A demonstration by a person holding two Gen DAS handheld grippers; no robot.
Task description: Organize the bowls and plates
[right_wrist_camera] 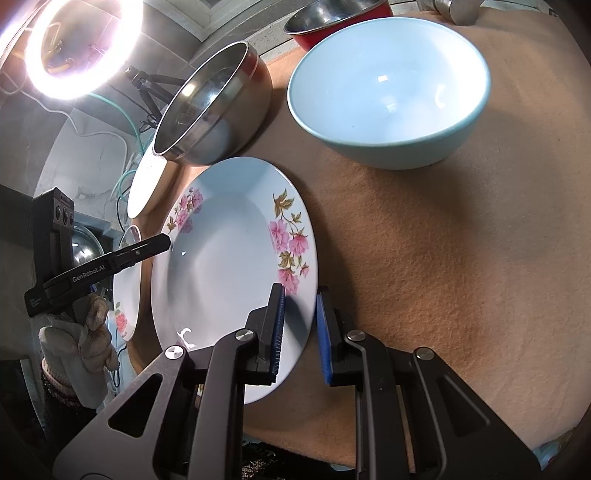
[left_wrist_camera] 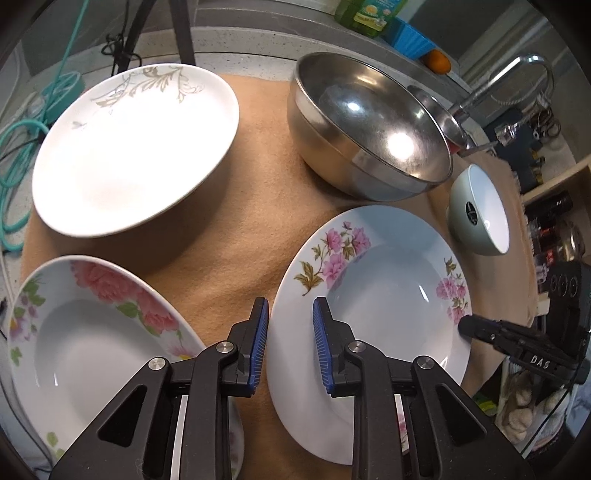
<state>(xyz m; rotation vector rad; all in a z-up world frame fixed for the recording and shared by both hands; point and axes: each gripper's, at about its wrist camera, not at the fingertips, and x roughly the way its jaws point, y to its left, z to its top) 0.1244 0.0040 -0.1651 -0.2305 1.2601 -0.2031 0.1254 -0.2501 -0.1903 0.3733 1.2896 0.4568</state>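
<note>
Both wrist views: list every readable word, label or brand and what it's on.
"DAS" – on the right gripper, seen in the left wrist view.
"GenRobot.AI" – on the left gripper, seen in the right wrist view; smaller print below it is too small to read.
Black sticker on the pale green bowl: too small.
Green bottle label: blurred, unreadable.

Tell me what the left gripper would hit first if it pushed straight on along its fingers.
Likely nothing new: the left gripper already straddles the rim of the pink-flower plate. Going on, its fingers would slide along that rim toward the tan cloth beneath; depth is unclear.
</note>
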